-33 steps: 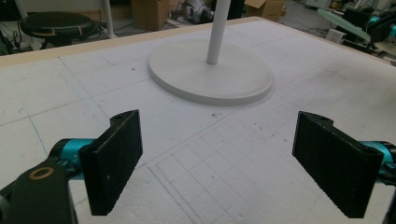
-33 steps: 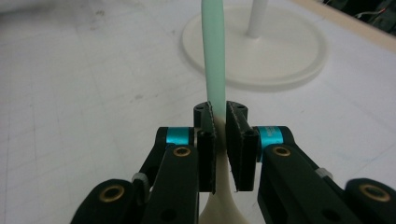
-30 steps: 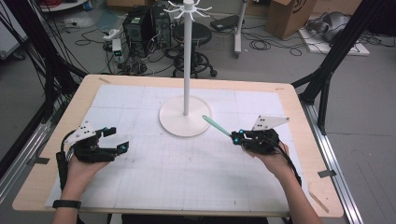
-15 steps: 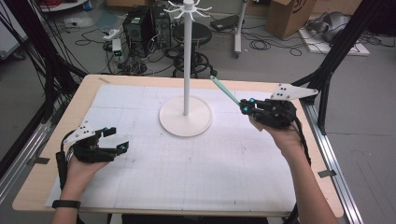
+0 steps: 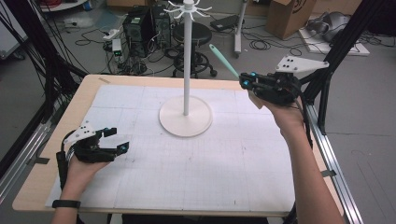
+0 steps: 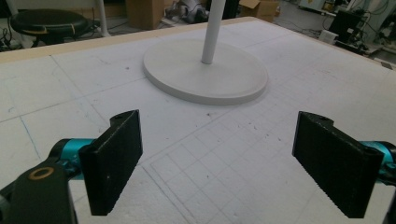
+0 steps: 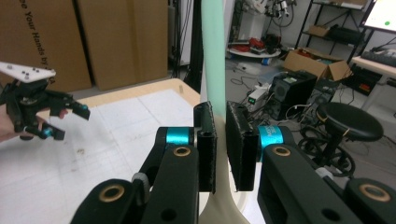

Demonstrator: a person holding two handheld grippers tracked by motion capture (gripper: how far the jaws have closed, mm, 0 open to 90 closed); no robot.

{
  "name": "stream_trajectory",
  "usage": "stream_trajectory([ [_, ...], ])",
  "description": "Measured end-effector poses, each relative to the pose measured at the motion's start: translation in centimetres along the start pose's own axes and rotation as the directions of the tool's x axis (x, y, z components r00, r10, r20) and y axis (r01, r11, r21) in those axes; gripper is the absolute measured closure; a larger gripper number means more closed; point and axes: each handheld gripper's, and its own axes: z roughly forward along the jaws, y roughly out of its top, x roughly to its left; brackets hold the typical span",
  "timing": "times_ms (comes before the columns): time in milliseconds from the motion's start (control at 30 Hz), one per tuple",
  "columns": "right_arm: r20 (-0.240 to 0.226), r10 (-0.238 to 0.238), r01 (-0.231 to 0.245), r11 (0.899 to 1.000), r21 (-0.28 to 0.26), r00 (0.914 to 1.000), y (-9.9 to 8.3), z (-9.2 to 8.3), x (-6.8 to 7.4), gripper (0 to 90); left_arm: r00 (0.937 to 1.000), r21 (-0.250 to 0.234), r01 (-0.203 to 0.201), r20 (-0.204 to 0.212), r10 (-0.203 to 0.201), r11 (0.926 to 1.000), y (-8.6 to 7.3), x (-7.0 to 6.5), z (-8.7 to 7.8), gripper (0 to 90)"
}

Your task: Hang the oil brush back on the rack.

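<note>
My right claw point(image 5: 244, 82) is up off the table point(image 5: 56, 184), held over its far right edge, and its jaws are clamped on a spoon point(image 5: 223, 59) — a pale green one. In the high view the spoon sticks out of the claw toward the far left and upward, its rounded end pointing at the upper part of the stand's pole but well short of touching it. In the right gripper view the green shaft point(image 7: 214, 51) rises straight up between my two black pads point(image 7: 206, 147), which press it from both sides, and a cream-coloured part of it runs down below them. The grey three-cornered plate point(image 5: 301, 64) sits on top of this claw.

My left claw point(image 5: 114, 140) is low at the near left of the table, in my hand point(image 5: 84, 163), with its jaws spread wide and nothing in them. In the left gripper view only bare white grid mat point(image 6: 205, 163) lies between the two pads point(image 6: 114, 165).

The stand point(image 5: 186, 119) — a white round base with a thin upright pole — sits at the middle of the mat toward the far side, between my two claws and apart from both. At its top is a ring of small white hooks point(image 5: 188, 8), all bare.

From the right gripper view I can see my left claw point(image 7: 70, 121) farther off over the mat.
</note>
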Motion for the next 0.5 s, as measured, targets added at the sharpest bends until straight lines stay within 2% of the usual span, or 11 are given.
stream_trajectory([
  [200,0.006,0.005,-0.005,0.999,-0.042,1.0,1.8,-0.1,-0.5,83.2,1.0,-0.001,0.002,0.002,-0.002,1.0,0.0,0.0,0.0,16.5],
  [500,0.014,-0.004,0.005,0.998,-0.067,0.9999,3.8,0.5,-0.8,83.2,1.0,-0.002,0.004,0.003,-0.004,1.0,0.0,0.1,-0.1,16.5],
])
